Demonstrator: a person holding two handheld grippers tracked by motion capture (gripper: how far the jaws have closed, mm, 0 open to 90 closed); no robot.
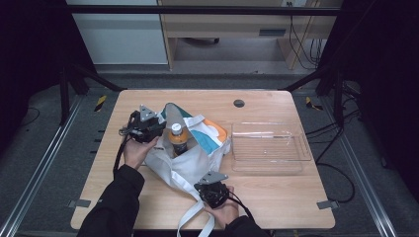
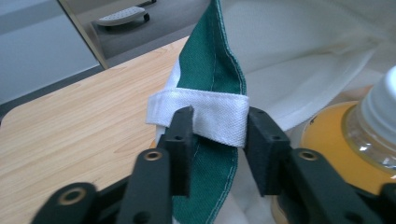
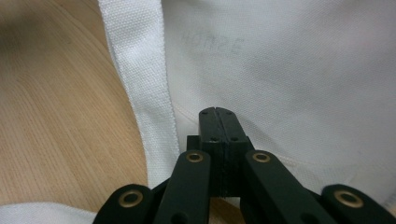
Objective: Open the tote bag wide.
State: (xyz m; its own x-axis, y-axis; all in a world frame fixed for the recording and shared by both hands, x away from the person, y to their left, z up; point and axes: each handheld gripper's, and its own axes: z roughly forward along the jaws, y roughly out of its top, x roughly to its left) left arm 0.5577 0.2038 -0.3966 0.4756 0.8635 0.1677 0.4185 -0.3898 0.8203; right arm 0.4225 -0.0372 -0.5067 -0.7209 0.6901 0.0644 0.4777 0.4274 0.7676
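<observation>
Left gripper view looks straight down the left gripper (image 2: pixel 218 140): its two black jaws stand apart, and a white strap (image 2: pixel 201 116) of the tote bag (image 2: pixel 299 51) lies crosswise between their tips, with the bag's green panel (image 2: pixel 210 60) rising just beyond. The strap's long axis runs from one jaw to the other, so as I read it, the pads would close along its length rather than across its thin face; whether either pad already presses on it I cannot tell, though a gap shows at the far-side jaw. Just off that same jaw, close beside the gripper, stands the bottle (image 2: pixel 355 130) of orange drink, white cap up, inside the bag's mouth.

From the high view, the left gripper (image 1: pixel 148 124) sits at the bag's far rim, right beside the bottle (image 1: pixel 178 138), and is clearly the nearer of the two to it.

The right gripper (image 3: pixel 218 112) has its jaws pressed flat together over the white cloth, apparently nipping a fold of the bag's near side. Its own strap (image 3: pixel 140 84) runs lengthwise just to one side of the jaws. In the high view this right gripper (image 1: pixel 213 190) sits at the bag's near end, well apart from the bottle. A clear tray (image 1: pixel 269 143) lies beyond the bag, away from both grippers.
</observation>
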